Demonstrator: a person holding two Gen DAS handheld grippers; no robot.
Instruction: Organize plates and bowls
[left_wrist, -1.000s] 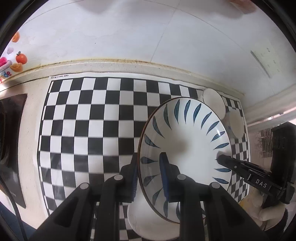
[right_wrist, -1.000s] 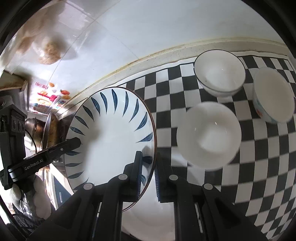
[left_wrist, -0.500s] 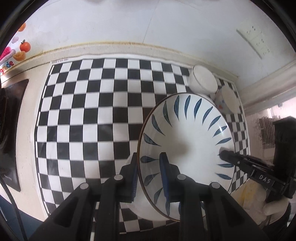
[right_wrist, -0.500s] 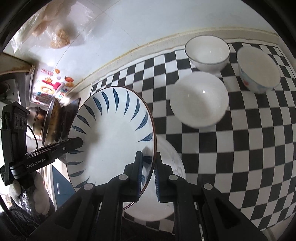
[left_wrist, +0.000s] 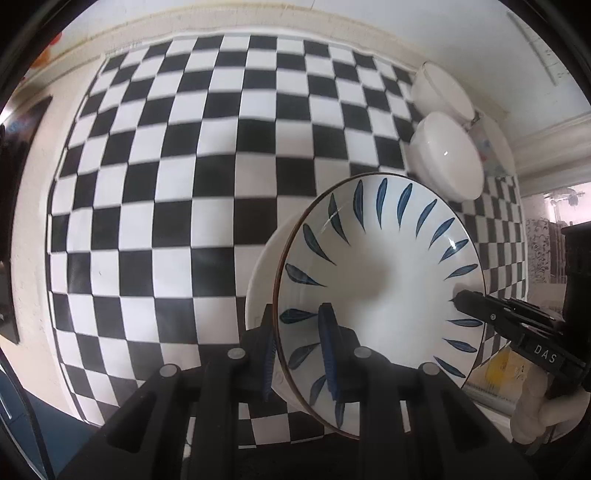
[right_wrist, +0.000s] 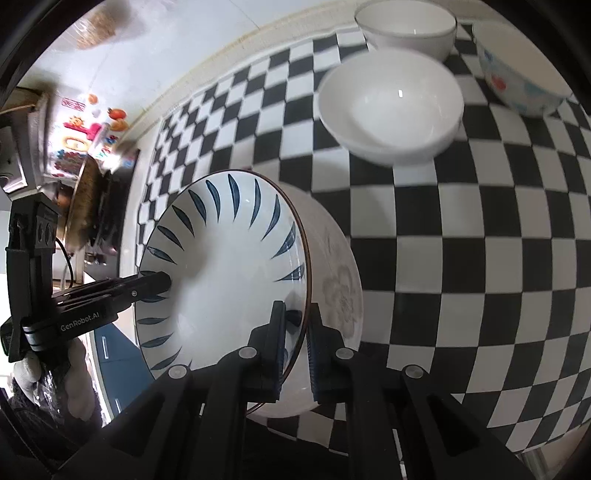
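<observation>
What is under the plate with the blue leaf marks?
Under the blue-leaf plate lies a white plate with a pale flower print, on the checkered mat. Only its right edge shows; the rest is covered, so whether the two plates touch cannot be told.

The blue-leaf plate (left_wrist: 373, 280) I hold covers most of the white plate (right_wrist: 338, 273) under it, so whether the two touch I cannot tell. My own arms cut off both plates' near edges. The patterned bowl (right_wrist: 524, 70) runs off the right wrist view's edge; in the left view it is mostly hidden behind the white bowl (left_wrist: 445, 153). The stickers (right_wrist: 79, 136) are too blurred to read.
</observation>
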